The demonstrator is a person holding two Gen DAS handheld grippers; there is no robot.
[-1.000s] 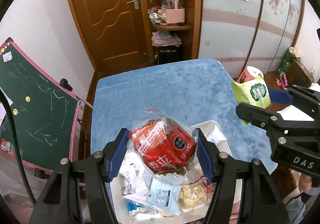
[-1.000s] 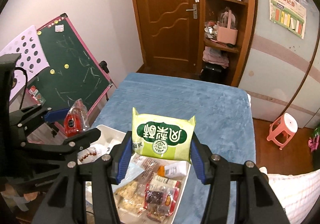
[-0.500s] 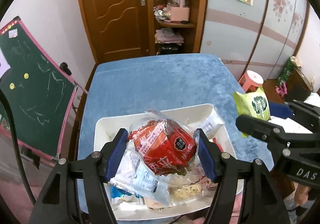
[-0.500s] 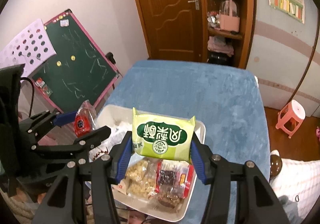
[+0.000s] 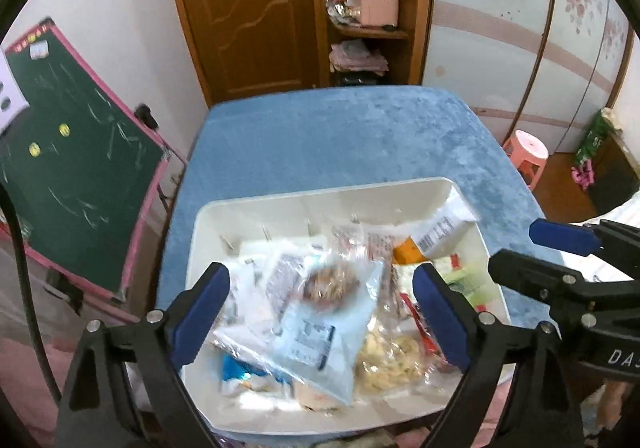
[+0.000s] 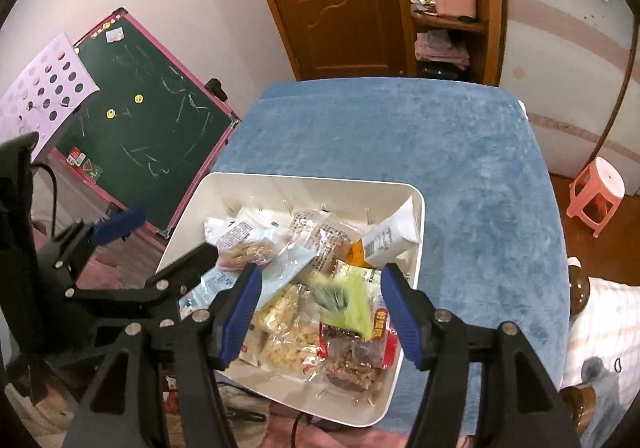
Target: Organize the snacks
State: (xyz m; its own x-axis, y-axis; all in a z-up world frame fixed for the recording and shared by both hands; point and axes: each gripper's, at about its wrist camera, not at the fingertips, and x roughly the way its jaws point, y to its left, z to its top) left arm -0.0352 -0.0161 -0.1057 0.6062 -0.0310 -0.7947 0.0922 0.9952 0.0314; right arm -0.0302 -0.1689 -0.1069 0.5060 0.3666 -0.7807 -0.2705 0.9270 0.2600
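Observation:
A white tray (image 5: 320, 189) (image 6: 320, 179) full of snack packets sits on the blue table. My left gripper (image 5: 322, 312) hangs just above its near half with its jaws opening. The red snack packet (image 5: 328, 284) (image 6: 248, 252) lies blurred among the packets below, clear of both pads. My right gripper (image 6: 322, 314) is over the tray's right side, its jaws also opening. The green snack packet (image 6: 344, 300) is a blurred streak between them, touching neither pad. Each gripper shows in the other's view: the right gripper (image 5: 560, 248) and the left gripper (image 6: 120, 226).
The blue cloth table (image 5: 340, 135) stretches beyond the tray to the far edge. A green chalkboard (image 5: 68, 175) leans at the left. A pink stool (image 6: 596, 187) stands on the floor at the right. A wooden door (image 5: 248, 7) and shelves (image 5: 368, 7) are behind.
Both grippers sank toward the tray and their jaws spread. The red packet left the left jaws and the green packet left the right jaws, both dropping onto the snacks.

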